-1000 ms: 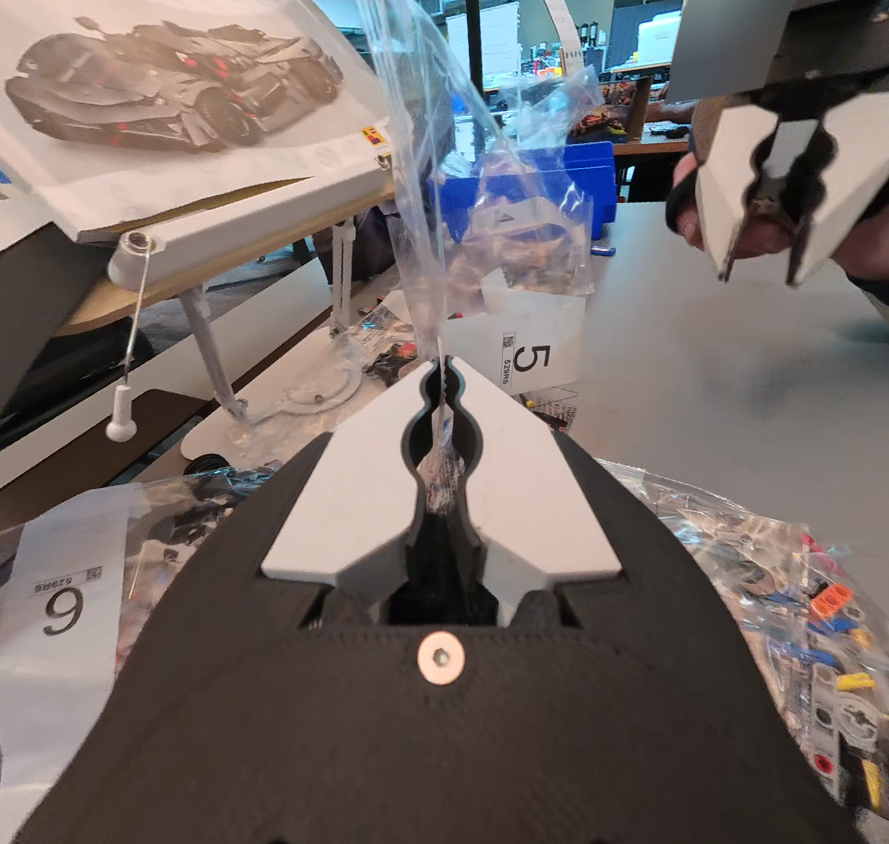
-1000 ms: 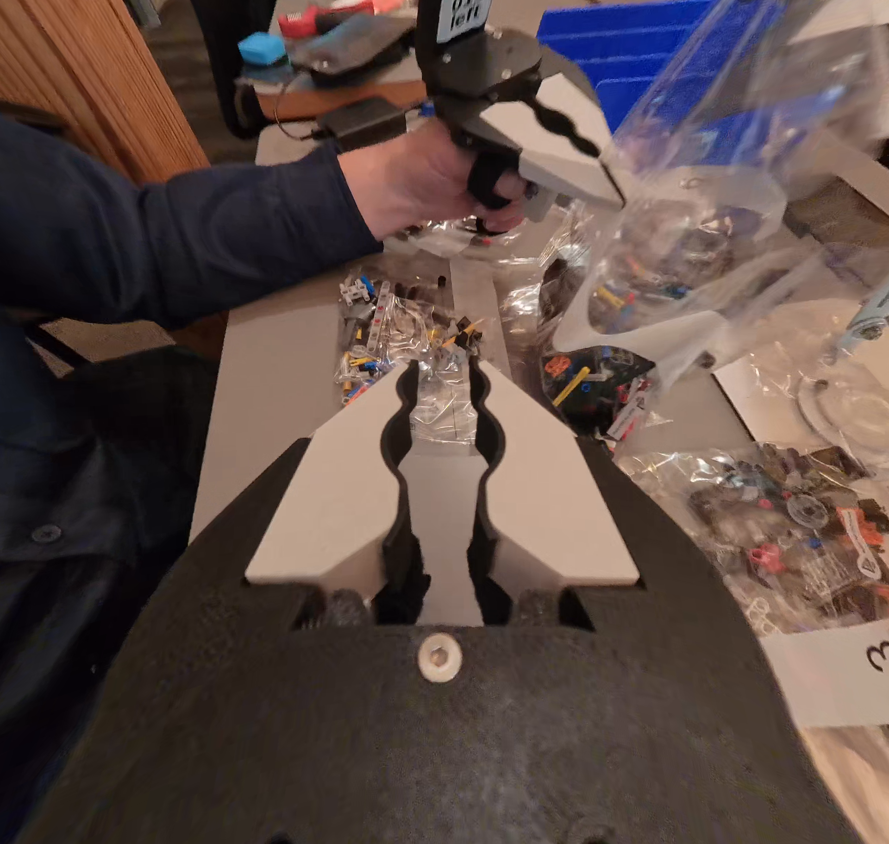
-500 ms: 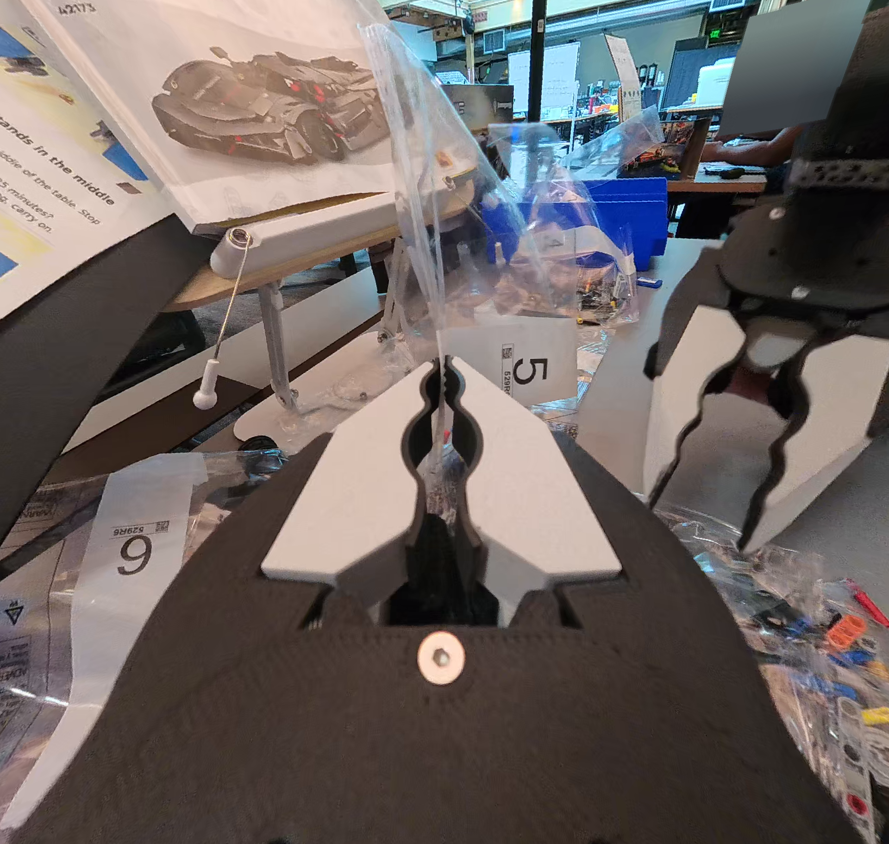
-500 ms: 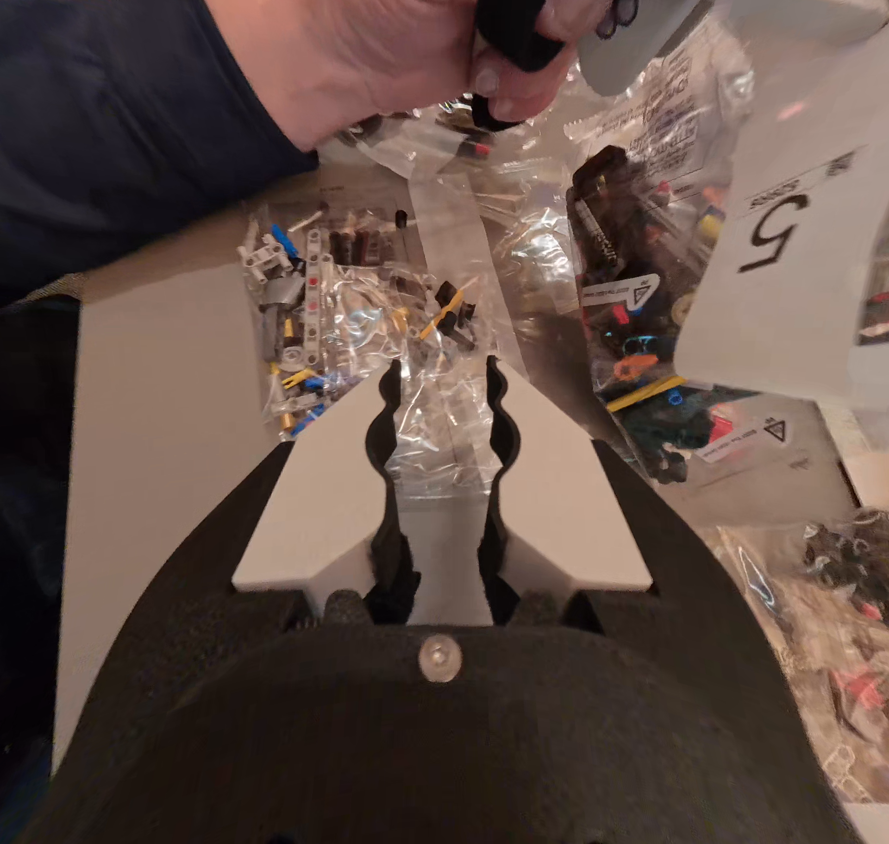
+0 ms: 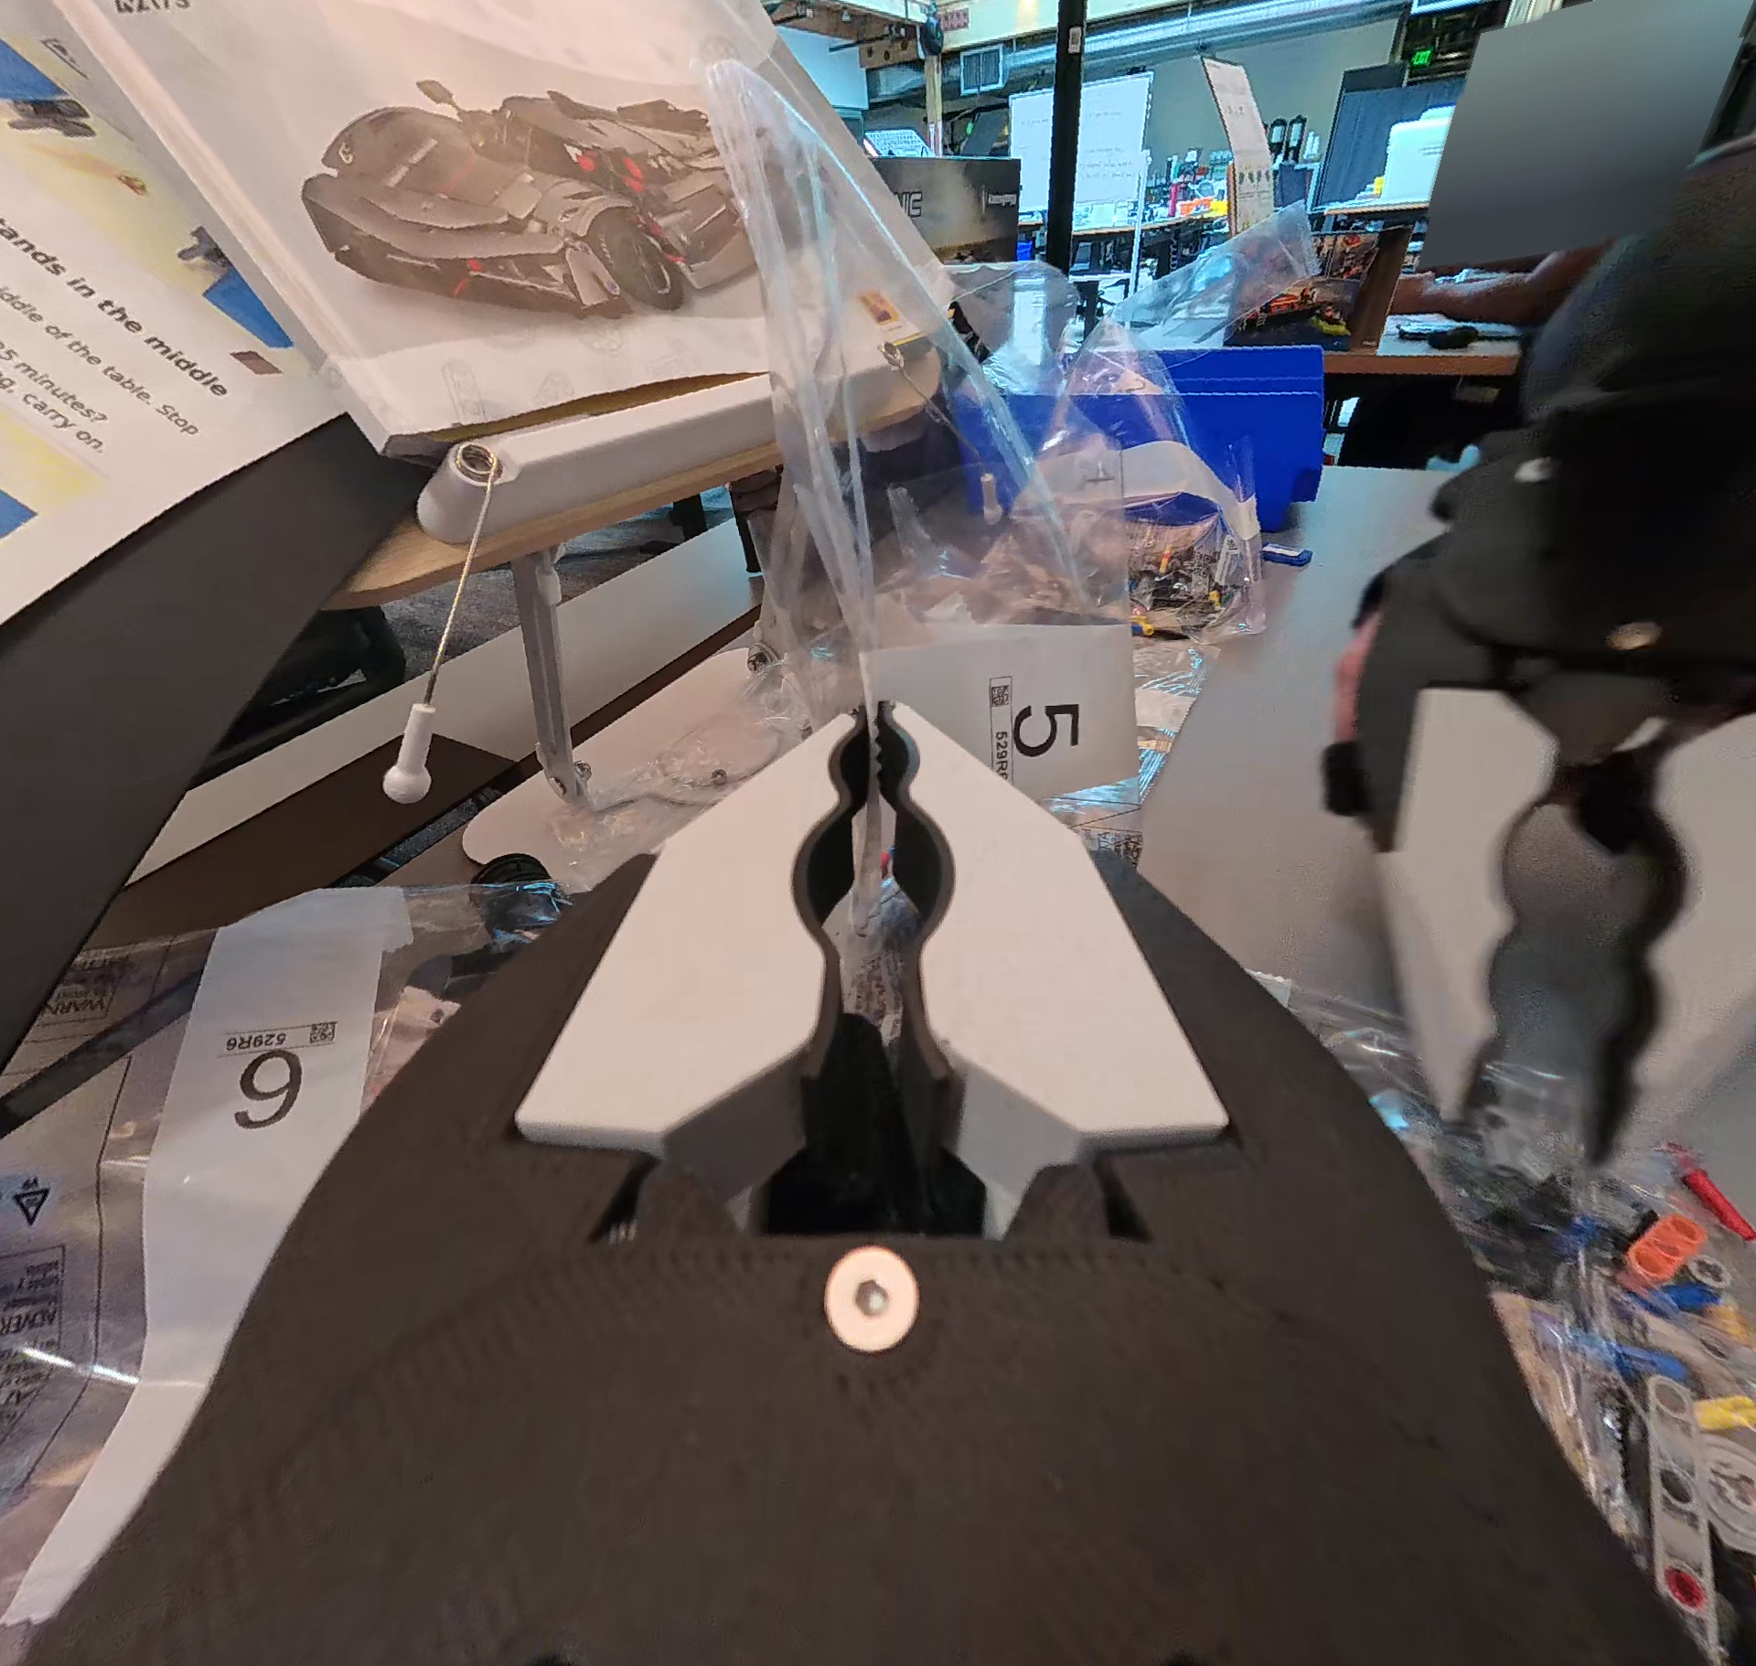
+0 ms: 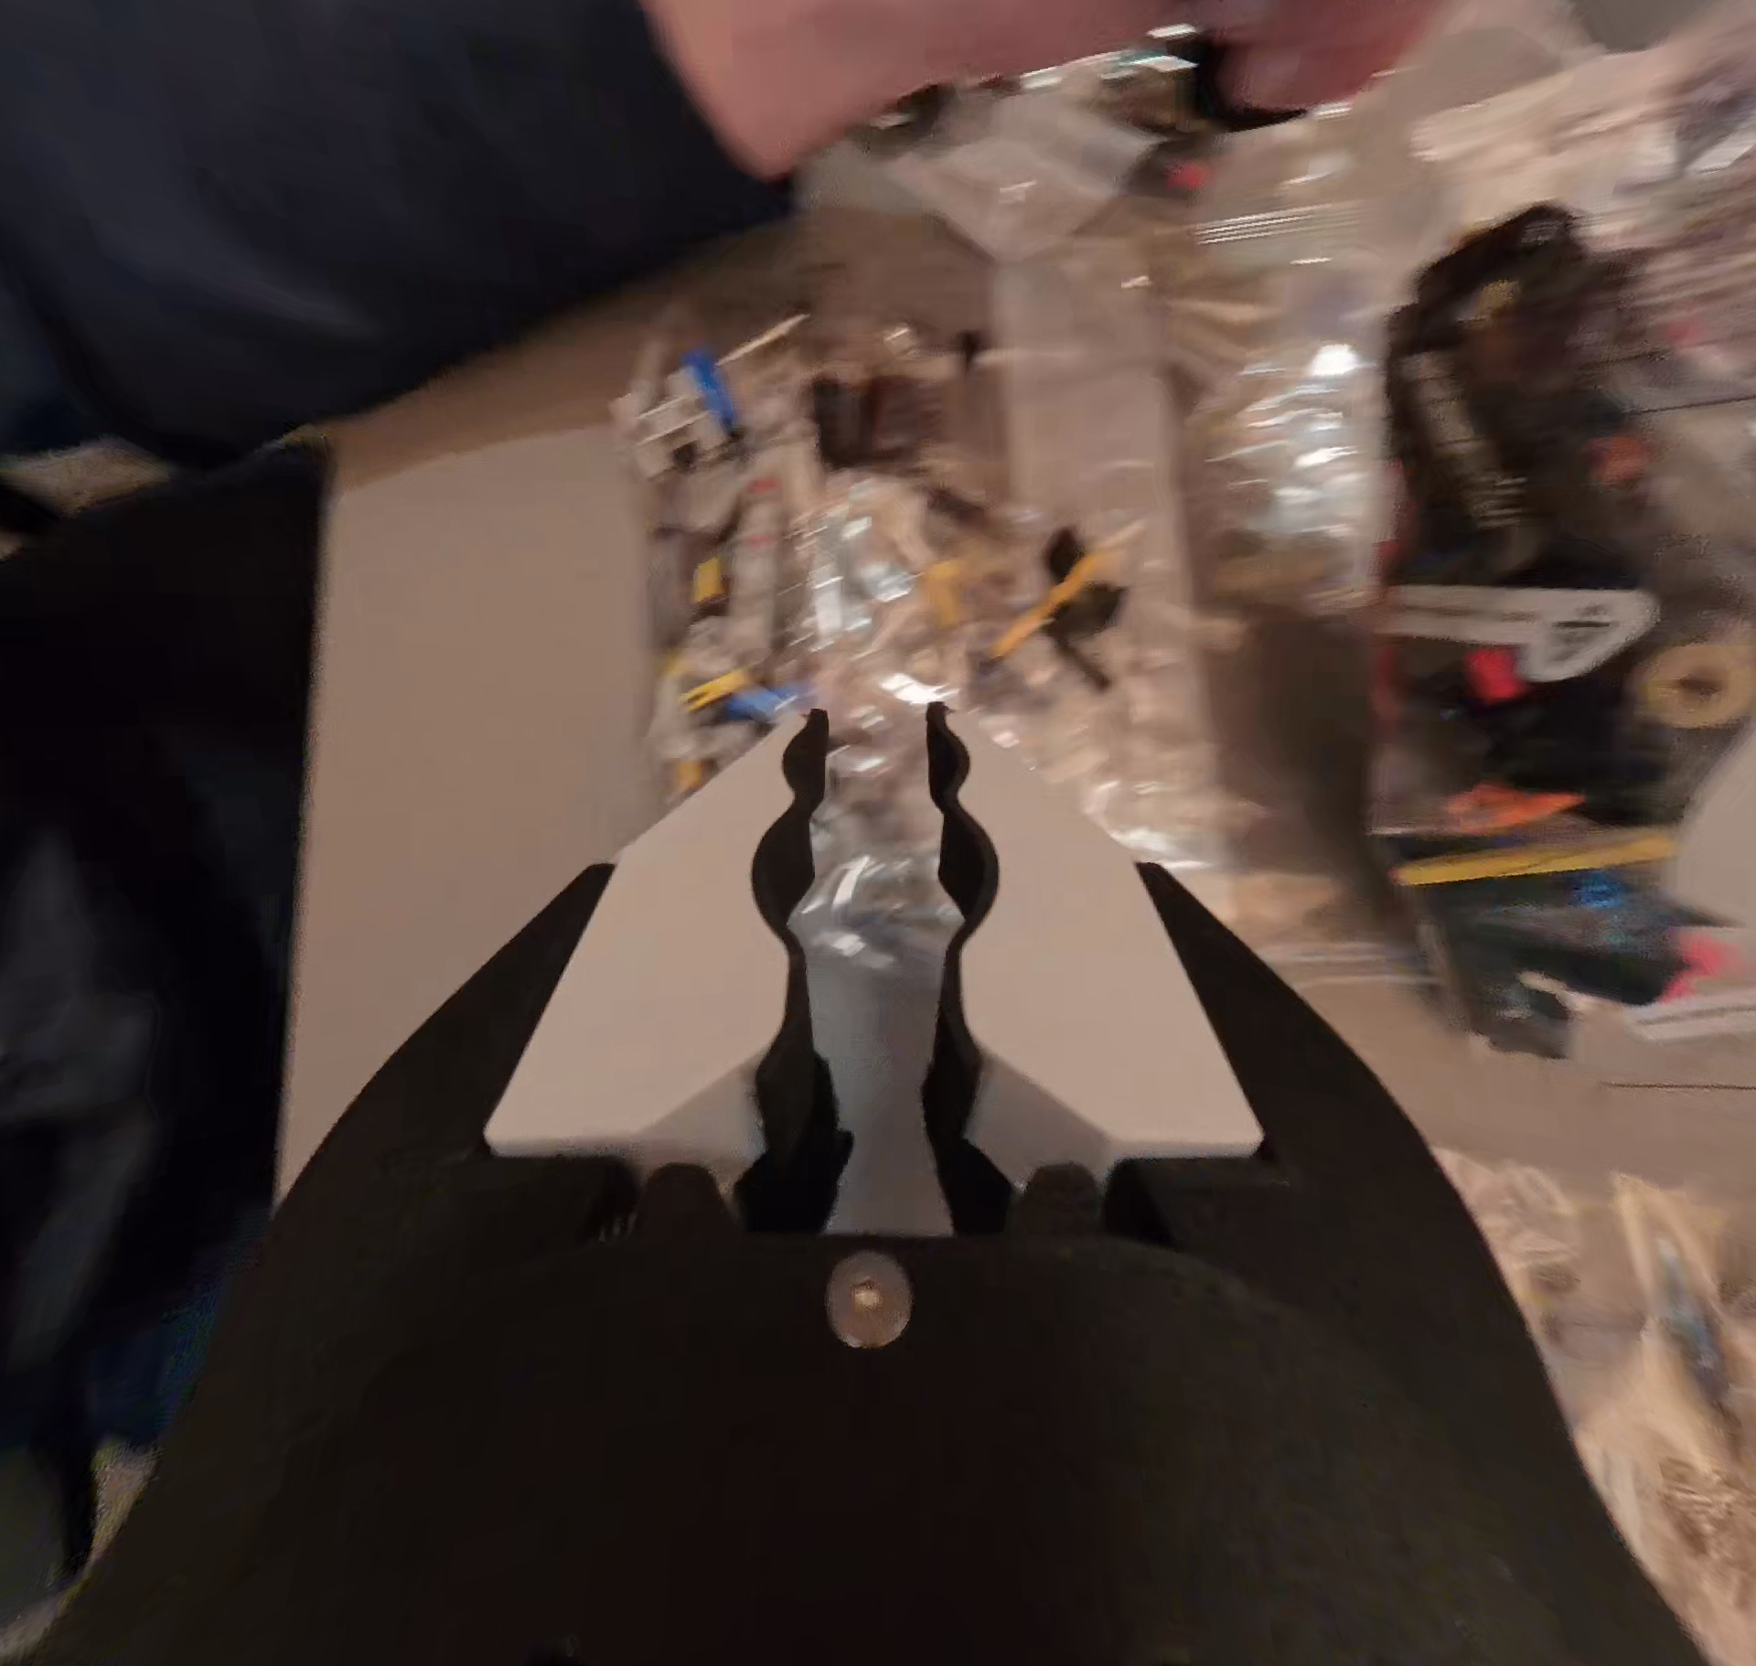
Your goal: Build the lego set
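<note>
My left gripper (image 5: 872,718) is shut on the edge of a clear plastic bag (image 5: 836,366) of Lego parts and holds it upright above the table. My right gripper (image 6: 872,718) is open, its fingertips low over a flat clear bag of small mixed parts (image 6: 855,594) on the table; this view is blurred by motion. The right gripper also shows in the left wrist view (image 5: 1530,1117), open, close on the right, over that same bag (image 5: 1634,1288). The instruction booklet (image 5: 456,176) with a grey car picture stands on a holder at upper left.
Numbered parts bags lie around: one at lower left (image 5: 257,1107), one behind the held bag (image 5: 1036,727), a dark one to the right (image 6: 1539,670). A blue bin (image 5: 1235,423) stands at the back. A person's hand and dark sleeve (image 6: 333,148) fill the upper left. My hands' fingertips stand some 15 cm from each other.
My right gripper has dropped closer to the flat bag of small parts and is still moving. My left gripper keeps its hold on the clear bag, shifted slightly.
</note>
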The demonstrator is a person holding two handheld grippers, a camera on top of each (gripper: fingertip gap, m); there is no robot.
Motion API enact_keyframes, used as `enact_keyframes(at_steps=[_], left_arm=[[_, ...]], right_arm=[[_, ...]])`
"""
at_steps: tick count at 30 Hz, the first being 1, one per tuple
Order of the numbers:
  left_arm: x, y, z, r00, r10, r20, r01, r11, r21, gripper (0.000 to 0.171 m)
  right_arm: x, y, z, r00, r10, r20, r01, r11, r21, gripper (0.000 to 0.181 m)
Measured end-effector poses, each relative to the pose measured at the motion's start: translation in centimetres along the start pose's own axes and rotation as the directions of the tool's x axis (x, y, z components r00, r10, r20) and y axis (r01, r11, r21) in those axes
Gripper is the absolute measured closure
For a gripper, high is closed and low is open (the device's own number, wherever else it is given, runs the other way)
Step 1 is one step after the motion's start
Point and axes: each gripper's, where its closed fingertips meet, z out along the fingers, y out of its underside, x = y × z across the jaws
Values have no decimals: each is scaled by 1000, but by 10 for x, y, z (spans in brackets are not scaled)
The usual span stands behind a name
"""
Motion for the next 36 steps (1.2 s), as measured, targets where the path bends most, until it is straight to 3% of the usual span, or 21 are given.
enact_keyframes(at_steps=[3,5,7,13,22,27,31,36], left_arm=[[0,-1,0,1000,-4,-4,4,1000,5,171],[1,-1,1,1000,-5,-6,5,1000,6,171],[2,-1,1,1000,-3,-9,3,1000,6,171],[3,0,1,1000,-2,-13,2,1000,5,171],[3,0,1,1000,-3,-16,3,1000,3,171],[4,-1,1,1000,-4,-22,4,1000,8,171],[6,-2,1,999,0,-34,0,1000,18,171],[11,-5,1,999,14,-52,-13,999,30,171]], right_arm=[[-41,23,-13,990,-124,72,128,991,-50,164],[-51,40,-13,989,-131,71,138,985,-105,163],[-50,56,-6,992,-119,46,125,978,-167,163],[-46,64,10,996,-81,40,87,979,-183,169],[-51,74,2,997,-65,51,74,976,-205,179],[-45,87,-18,999,-52,9,53,972,-230,180],[-16,52,-61,993,-17,-115,12,999,-44,180],[51,-25,-156,920,97,-380,17,958,285,180]])
